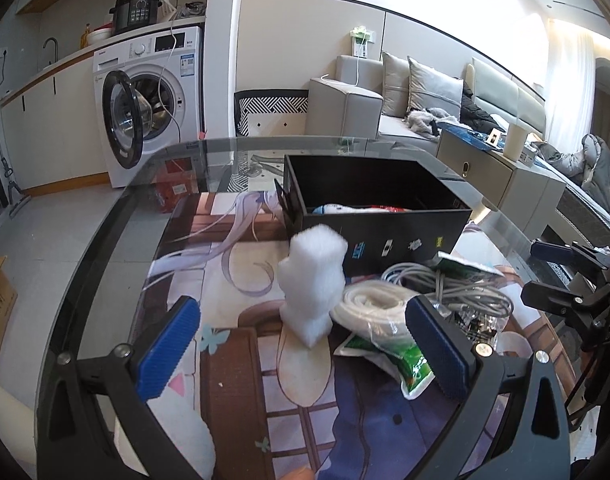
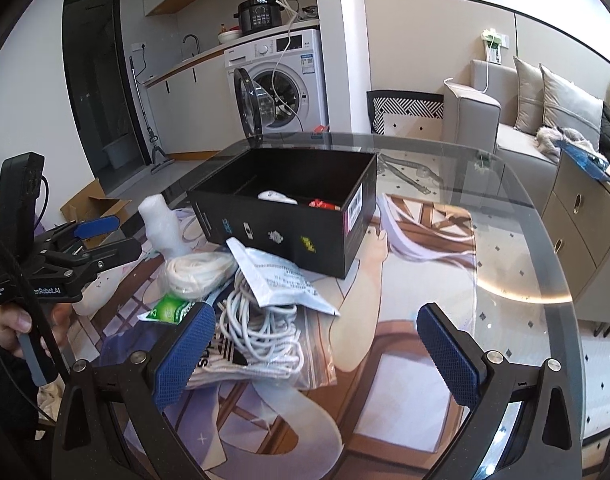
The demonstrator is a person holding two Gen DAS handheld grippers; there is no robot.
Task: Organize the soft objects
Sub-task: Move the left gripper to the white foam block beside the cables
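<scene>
Left gripper (image 1: 301,354): fingers wide, holding nothing
Right gripper (image 2: 317,354): fingers wide, holding nothing
White foam block (image 1: 311,280): upright on bench (image 1: 105,248), near black box (image 1: 385,236)

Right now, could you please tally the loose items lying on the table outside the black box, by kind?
White foam block: 1
Cable or cord coils (gray cable, white cord): 2
Green packet: 1
Printed white pouch: 1
Clear zip bag: 1
Total: 6

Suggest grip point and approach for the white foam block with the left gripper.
Grip the white foam block across its narrower middle, coming straight ahead with the open left gripper. It stands upright between the fingers' line, with a white cord coil close on its right.
</scene>
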